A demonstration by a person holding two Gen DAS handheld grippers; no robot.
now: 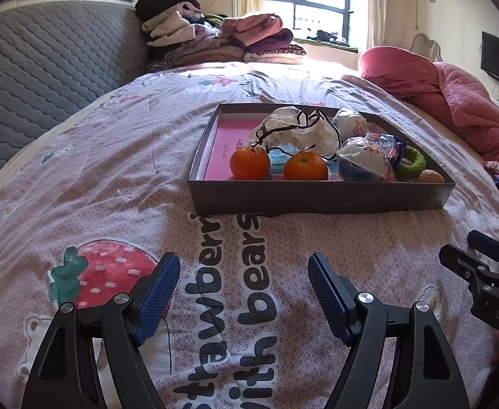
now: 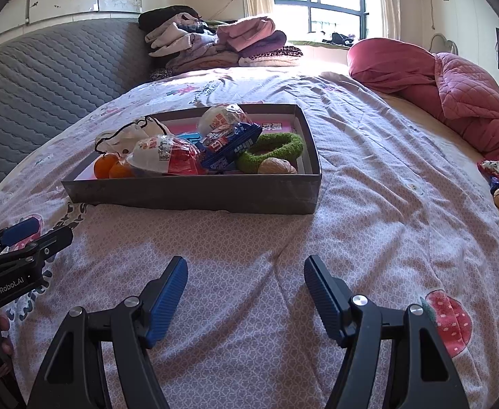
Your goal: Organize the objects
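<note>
A shallow dark cardboard box (image 1: 317,199) (image 2: 194,192) lies on the bed ahead of both grippers. Inside sit two oranges (image 1: 249,163) (image 2: 105,166), a white drawstring pouch (image 1: 297,129) (image 2: 126,136), wrapped round snacks (image 1: 362,156) (image 2: 167,155), a blue snack packet (image 2: 230,143), a green fuzzy ring (image 1: 411,163) (image 2: 273,148) and a walnut (image 1: 430,176) (image 2: 277,166). My left gripper (image 1: 244,294) is open over the bedspread, short of the box, nothing between its blue pads. My right gripper (image 2: 246,298) is likewise open and empty, near the box's right front corner.
The pink strawberry-print bedspread (image 1: 113,177) covers the bed. Folded clothes (image 1: 222,39) are stacked at the far end by a grey quilted headboard (image 1: 44,68). A red quilt (image 2: 454,95) and small doll-like items (image 2: 498,184) lie at the right.
</note>
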